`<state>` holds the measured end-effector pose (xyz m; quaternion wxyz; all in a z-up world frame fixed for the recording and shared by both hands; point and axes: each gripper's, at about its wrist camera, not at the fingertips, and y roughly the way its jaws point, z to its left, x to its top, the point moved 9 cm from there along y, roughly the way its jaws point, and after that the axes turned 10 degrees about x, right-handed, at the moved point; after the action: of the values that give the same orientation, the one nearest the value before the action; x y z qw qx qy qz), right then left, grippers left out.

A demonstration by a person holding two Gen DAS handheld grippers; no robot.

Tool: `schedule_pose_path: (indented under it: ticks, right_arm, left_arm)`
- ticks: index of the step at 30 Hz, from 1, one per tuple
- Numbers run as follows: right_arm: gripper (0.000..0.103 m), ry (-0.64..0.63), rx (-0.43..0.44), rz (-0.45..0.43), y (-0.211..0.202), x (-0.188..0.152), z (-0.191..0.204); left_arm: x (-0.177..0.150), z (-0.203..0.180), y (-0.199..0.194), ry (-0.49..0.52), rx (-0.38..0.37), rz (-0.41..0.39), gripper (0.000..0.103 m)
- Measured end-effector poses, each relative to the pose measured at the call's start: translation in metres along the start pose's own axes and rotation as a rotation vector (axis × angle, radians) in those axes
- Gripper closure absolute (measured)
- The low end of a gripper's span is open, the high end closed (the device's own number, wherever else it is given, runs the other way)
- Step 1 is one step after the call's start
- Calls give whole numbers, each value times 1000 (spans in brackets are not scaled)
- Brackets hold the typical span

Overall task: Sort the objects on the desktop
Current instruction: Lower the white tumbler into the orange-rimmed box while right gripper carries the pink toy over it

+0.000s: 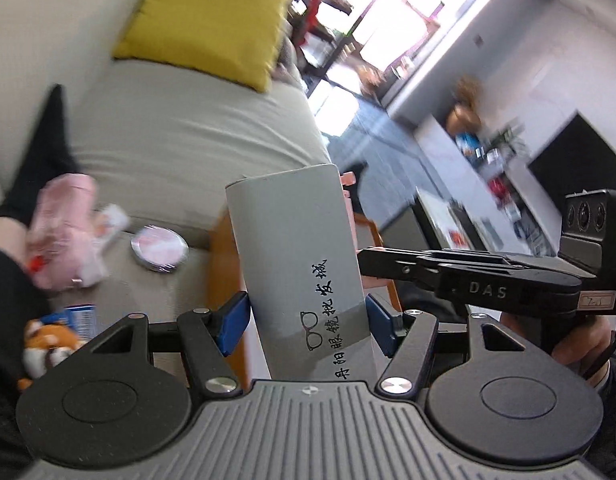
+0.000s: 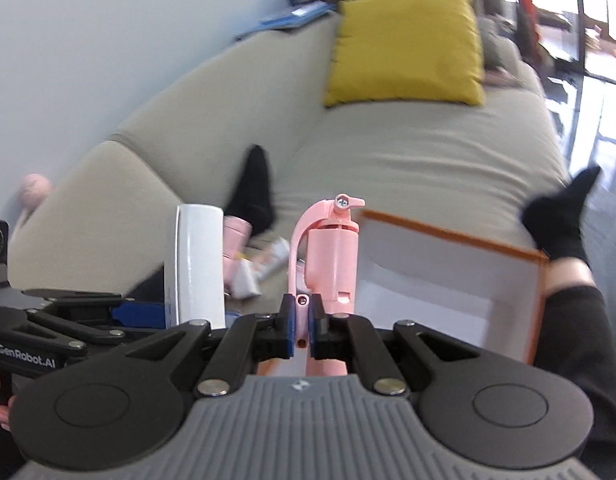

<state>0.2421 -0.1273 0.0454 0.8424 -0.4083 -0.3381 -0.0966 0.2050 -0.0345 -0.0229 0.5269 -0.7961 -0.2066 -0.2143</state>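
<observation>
Left wrist view: the left tongs (image 1: 305, 322) tilt downward and grip a grey glasses case (image 1: 297, 256) between their blue pads (image 1: 232, 328), the case standing nearly upright and leaning slightly left, with black lettering and a spectacles drawing on its face. The right tongs (image 1: 368, 256) reach in from the right, just beside the case. In the right wrist view the right tongs (image 2: 301, 326) are pinched tight on the thin handle of a pink toy fire extinguisher (image 2: 328, 256), held upright above an orange-rimmed white box (image 2: 448, 272). Behind both lies a beige sofa (image 2: 388, 160) with a yellow cushion (image 2: 404, 46) and the person's black-socked feet (image 2: 560, 216).
</observation>
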Motion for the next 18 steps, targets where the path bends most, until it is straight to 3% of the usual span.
schedule_pose_path:
  ticks: [9, 18]
  right_arm:
    - [97, 101, -73, 28, 0, -42, -60]
    - [97, 76, -112, 86, 25, -67, -91]
  left_arm:
    - [-28, -42, 76, 176, 72, 176, 30]
    - [-64, -42, 119, 315, 221, 296, 30]
